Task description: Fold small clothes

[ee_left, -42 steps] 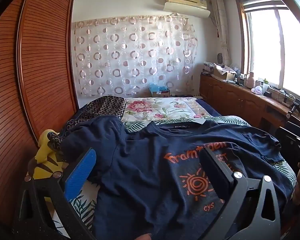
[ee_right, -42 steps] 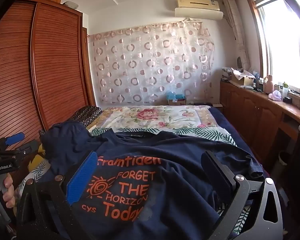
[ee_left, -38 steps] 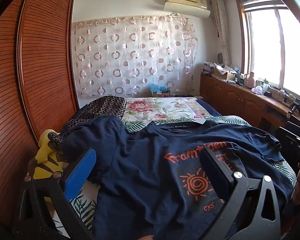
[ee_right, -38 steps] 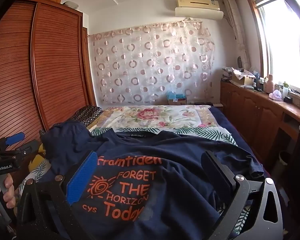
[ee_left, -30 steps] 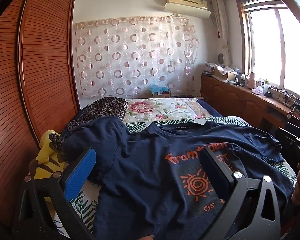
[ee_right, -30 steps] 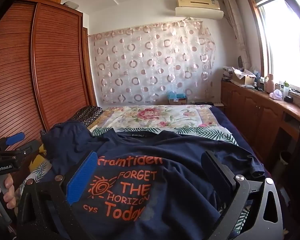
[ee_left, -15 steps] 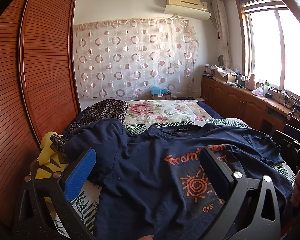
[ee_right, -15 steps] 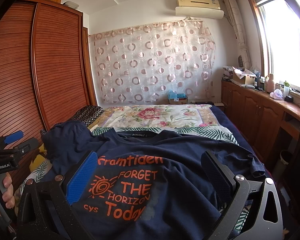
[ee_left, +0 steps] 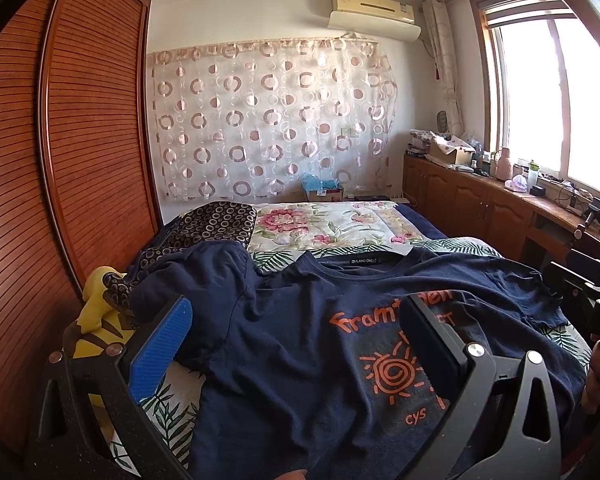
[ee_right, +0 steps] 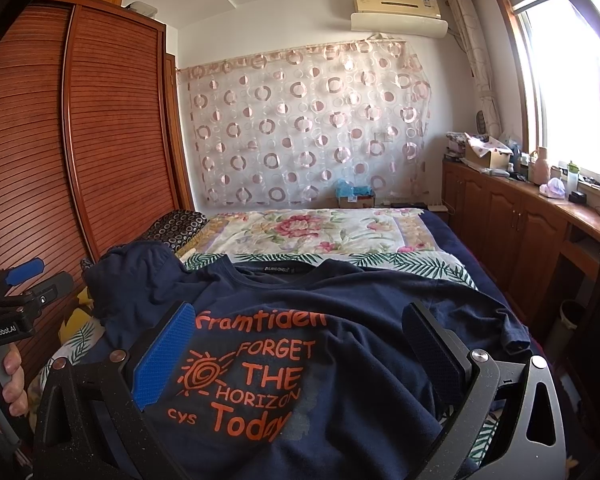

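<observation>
Spread face up across the near end of the bed [ee_right: 416, 268], a navy T-shirt [ee_left: 284, 344] is seen with its collar pointing towards the far wall and its orange print, "Framtiden FORGET THE HORIZON Today" with a sun spiral, readable in the right wrist view. Its cloth is rumpled, and one sleeve is bunched up at the side nearest the wardrobe [ee_right: 112, 140], beside a yellow garment [ee_left: 96, 316] and a dark circle-patterned cloth [ee_left: 216, 220]. The other sleeve is laid out towards the window side.

The left gripper [ee_left: 296, 340] is held above the shirt with its fingers spread wide and nothing between them; the right gripper [ee_right: 300, 348] is likewise held wide apart over the printed chest, empty. In the right wrist view the left gripper is also seen at the edge, grasped by a hand [ee_right: 8, 380].

Compared with the earlier frames, very little is changed: the shirt is found in the same place and shape, and both pairs of fingers are kept at the same width. Only a slight rise of both views is noticed, so that the shirt sits a little lower in each.

Beyond the shirt, a floral bedspread [ee_left: 328, 224] is laid, and a circle-patterned curtain [ee_left: 268, 120] is hung on the far wall under an air conditioner [ee_left: 374, 12].
</observation>
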Available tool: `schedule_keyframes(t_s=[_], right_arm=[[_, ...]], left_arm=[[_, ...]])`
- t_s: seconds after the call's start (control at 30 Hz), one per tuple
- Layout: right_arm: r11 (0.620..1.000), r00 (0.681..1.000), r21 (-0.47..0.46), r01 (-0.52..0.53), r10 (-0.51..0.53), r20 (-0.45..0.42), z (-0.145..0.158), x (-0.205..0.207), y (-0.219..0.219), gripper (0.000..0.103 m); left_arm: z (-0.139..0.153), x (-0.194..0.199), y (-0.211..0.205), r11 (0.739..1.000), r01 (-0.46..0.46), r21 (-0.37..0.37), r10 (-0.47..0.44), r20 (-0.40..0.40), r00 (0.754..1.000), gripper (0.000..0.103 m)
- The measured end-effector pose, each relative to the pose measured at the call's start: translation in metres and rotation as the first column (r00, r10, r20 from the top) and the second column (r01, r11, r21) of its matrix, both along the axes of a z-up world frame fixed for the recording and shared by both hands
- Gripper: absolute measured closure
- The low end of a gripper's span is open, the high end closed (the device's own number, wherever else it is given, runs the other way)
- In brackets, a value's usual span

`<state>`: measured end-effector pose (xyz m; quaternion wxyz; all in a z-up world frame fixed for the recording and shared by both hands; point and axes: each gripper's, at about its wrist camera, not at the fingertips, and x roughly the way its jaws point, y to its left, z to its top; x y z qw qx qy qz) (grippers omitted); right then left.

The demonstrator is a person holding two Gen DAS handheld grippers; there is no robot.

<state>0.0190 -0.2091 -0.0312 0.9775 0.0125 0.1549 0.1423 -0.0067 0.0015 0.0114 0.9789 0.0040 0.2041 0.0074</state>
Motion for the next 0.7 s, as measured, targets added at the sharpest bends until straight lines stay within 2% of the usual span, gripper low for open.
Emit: schedule_keyframes(t_s=[0.7], right_arm=[[1.0,1.0,-0.001,0.0,0.0,-0.002,-0.0001,0.0007,-0.0004,0.0]], left_arm=[[0.0056,-0.0009,0.0014,1.0,0.02,0.006,-0.02,-0.001,1.0,0.0]])
